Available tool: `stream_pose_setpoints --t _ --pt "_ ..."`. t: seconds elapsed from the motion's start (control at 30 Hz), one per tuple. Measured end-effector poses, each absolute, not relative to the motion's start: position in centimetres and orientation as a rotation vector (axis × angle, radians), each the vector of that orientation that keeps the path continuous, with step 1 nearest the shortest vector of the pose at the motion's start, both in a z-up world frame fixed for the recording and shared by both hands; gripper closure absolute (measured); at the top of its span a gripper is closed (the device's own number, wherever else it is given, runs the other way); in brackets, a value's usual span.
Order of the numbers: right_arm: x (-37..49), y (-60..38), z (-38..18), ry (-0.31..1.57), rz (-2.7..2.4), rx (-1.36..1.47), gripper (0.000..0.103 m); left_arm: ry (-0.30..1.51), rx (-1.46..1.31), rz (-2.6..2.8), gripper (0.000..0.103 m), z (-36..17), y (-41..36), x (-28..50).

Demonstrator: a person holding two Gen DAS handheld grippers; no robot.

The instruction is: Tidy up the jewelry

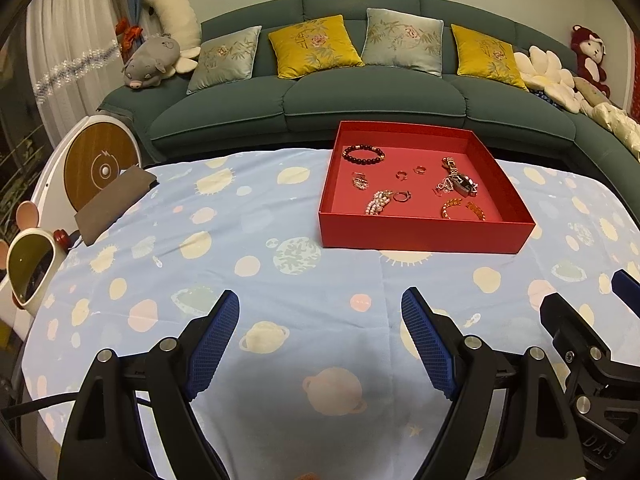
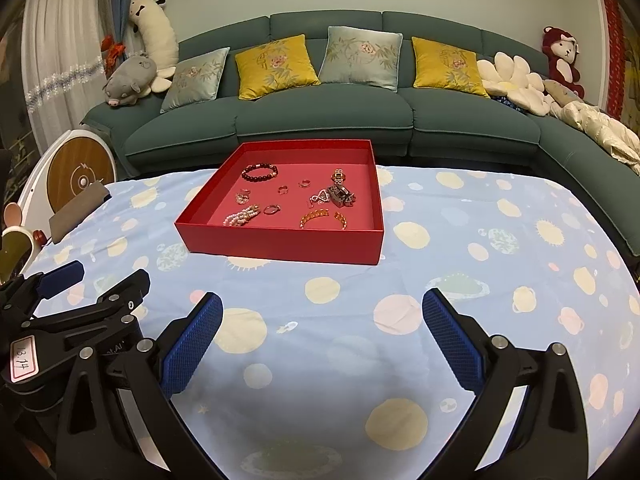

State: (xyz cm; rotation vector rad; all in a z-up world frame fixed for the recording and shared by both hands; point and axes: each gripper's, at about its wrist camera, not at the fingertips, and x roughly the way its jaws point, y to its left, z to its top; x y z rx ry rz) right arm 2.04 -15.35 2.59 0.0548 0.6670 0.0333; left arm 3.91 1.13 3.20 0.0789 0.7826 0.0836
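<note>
Left wrist: we hold the left gripper [image 1: 320,306] jaws wide, empty | right gripper [image 2: 322,312] likewise (over bench [image 2: 360,280]) | red tray [image 1: 424,232] holds jewelry.

Jewelry [image 2: 280,200] inside tray [image 2: 280,246] on table [image 2: 320,340], sofa [image 2: 320,120] behind.

Two matching tools here: the left gripper [image 1: 320,308] at the bottom of its own view has glossy black plastic arms with triangular cut-outs, round silver pivot pins, and blue fingers [image 1: 428,344] faced in a fine grid texture. A black cable runs off the lower left edge. Same build on the right gripper [image 2: 322,312], and at the left edge of that view its neighbour carries a white label [image 2: 22,358] with a red border and handwritten digits.
</note>
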Motion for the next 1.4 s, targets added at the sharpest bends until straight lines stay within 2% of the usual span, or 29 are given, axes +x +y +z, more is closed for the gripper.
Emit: stream_pose_setpoints --t 1.4 --pt "1.51 -15.51 2.46 0.636 0.005 0.037 0.005 0.750 0.095 0.111 0.022 3.16 0.92 3.46"
